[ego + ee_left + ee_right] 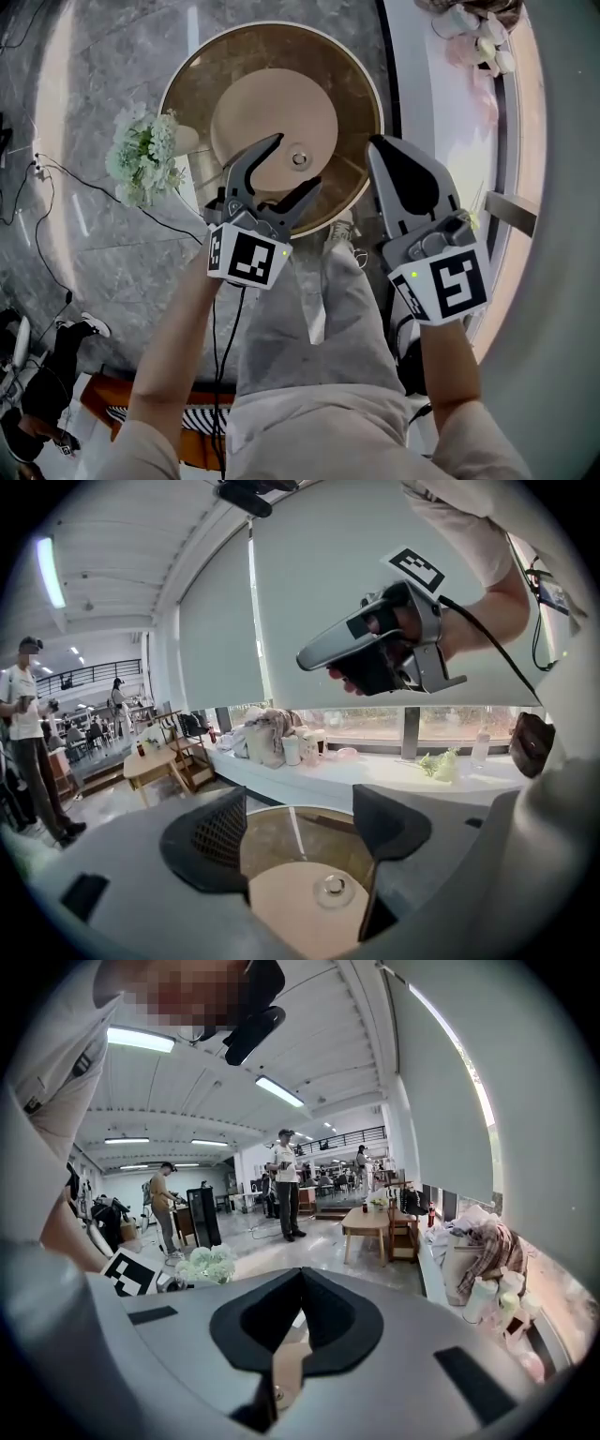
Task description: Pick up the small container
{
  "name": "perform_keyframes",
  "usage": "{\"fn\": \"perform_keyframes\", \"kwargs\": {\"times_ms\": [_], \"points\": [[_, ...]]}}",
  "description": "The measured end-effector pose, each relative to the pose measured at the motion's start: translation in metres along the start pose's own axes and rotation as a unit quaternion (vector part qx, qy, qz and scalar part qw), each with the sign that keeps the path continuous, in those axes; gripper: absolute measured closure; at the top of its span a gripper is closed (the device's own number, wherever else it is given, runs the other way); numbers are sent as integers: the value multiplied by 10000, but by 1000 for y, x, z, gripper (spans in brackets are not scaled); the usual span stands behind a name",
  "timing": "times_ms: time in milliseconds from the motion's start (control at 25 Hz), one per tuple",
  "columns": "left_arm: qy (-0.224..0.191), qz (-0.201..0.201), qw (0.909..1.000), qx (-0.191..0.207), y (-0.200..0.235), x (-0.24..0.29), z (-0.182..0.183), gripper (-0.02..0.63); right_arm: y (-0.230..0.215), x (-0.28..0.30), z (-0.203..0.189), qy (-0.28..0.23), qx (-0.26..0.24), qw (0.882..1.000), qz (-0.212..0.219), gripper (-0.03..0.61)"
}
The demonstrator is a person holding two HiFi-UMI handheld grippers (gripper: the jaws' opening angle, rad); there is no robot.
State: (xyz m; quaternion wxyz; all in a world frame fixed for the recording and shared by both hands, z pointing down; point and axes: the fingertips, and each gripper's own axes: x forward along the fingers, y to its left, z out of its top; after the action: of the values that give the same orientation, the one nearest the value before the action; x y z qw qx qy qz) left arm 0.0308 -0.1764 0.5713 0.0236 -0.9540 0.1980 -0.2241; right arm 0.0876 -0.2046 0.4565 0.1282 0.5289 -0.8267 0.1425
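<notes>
The left gripper (pixel 297 161) is held with its jaws spread wide, nothing pinched. Between them, lower down, the small container (pixel 333 888) is seen on the round table (pixel 361 84); its contents cannot be made out. The right gripper (pixel 380 150) is pressed together, empty. Flowers (pixel 141 155) are set at the table's left rim.

Brown table (pixel 199 77) with a beige centre, white-green flowers (pixel 142 157), grey veined floor (pixel 103 56), grey left gripper (pixel 296 161).
</notes>
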Motion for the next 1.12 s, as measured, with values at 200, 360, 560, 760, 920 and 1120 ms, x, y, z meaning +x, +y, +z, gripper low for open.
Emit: {"fn": "perform_keyframes", "kwargs": {"times_ms": [200, 360, 560, 760, 920, 1120], "points": [[100, -97, 9999, -68, -11, 21, -47, 276, -5, 20, -35, 28, 67, 10000, 43, 572], [213, -194, 9996, -56, -23, 36, -88, 277, -1, 35, -61, 18, 64, 9999, 120, 572], [528, -384, 9978, -124, -41, 56, -140, 276, -2, 51, -95, 100, 107, 9998, 151, 572], [713, -213, 9962, -457, -48, 76, -176, 272, -4, 56, -130, 254, 178, 9994, 151, 572], [722, -275, 9953, -589, -55, 86, -193, 268, -4, 57, -153, 388, 172, 9990, 165, 572], [650, -368, 9953, -621, -57, 99, -205, 268, -8, 62, -170, 424, 192, 9988, 166, 572]]}}
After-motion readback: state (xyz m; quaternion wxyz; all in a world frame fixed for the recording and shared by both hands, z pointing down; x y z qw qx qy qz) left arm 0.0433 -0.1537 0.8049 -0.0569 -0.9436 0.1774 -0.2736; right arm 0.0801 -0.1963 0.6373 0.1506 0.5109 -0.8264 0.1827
